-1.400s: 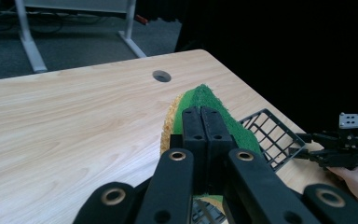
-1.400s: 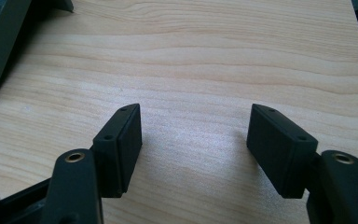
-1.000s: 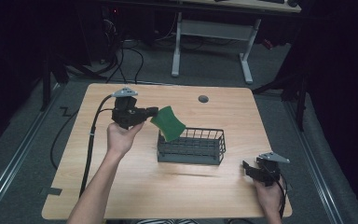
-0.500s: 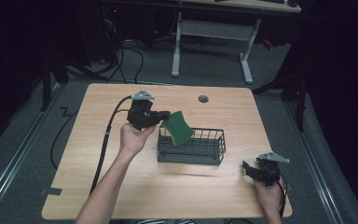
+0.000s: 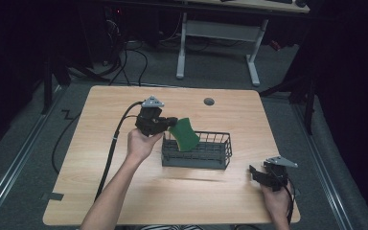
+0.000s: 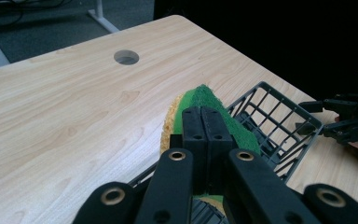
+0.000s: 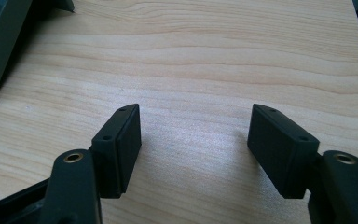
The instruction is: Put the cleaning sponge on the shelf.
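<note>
A green-and-yellow sponge (image 5: pixel 186 133) hangs tilted over the left end of a black wire basket (image 5: pixel 215 154) near the table's middle. My left gripper (image 5: pixel 168 122) is shut on the sponge; in the left gripper view the closed jaws pinch the sponge (image 6: pixel 233 128) just above the basket (image 6: pixel 279 126). My right gripper (image 5: pixel 258 173) rests low at the table's front right, open with nothing between its fingers (image 7: pixel 119 144), bare wood beneath them.
The wooden table (image 5: pixel 100 191) has a round cable hole (image 5: pixel 209 101) at the back. A black cable (image 5: pixel 112 143) trails from the left gripper off the table's left front. A white desk frame (image 5: pixel 215 38) stands behind on the floor.
My left gripper has carried the sponge rightward and down, from left of the basket to over its left end. The right gripper has stayed put.
</note>
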### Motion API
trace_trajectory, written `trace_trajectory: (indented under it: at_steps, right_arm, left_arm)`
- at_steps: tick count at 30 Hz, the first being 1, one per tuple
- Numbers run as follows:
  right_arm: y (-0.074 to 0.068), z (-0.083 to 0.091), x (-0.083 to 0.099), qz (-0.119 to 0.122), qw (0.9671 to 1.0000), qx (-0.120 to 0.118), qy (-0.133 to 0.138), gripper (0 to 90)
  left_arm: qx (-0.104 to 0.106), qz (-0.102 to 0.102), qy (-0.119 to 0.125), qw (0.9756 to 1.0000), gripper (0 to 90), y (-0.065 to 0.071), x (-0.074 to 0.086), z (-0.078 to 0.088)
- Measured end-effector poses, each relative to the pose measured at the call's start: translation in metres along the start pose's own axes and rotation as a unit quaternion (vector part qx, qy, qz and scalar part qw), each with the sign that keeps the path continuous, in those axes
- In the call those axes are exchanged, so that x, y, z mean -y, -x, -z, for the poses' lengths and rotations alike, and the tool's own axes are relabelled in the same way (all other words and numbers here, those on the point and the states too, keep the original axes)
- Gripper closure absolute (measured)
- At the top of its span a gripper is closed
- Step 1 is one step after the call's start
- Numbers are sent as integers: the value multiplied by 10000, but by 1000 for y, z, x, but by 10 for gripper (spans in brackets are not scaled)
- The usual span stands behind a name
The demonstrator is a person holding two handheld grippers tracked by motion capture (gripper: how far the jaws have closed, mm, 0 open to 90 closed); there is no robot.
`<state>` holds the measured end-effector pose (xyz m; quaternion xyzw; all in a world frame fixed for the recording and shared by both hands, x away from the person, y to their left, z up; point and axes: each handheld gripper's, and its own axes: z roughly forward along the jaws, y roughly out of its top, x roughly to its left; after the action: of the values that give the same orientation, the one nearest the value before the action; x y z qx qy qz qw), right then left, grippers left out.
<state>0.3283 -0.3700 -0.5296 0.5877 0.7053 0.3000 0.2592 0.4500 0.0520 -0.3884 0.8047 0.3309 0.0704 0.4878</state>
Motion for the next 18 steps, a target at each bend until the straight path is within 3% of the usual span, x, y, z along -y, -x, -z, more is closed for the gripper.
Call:
trace_trajectory:
  at_steps: [8,18]
  right_arm:
    - [0,0,0,-4,10000,0,-3,348]
    - [0,0,0,6,10000,7,-15,348]
  left_arm:
    - [85,83,70,9999,894,-4,6,2]
    - [37,-79,66,9999,886,-2,8,1]
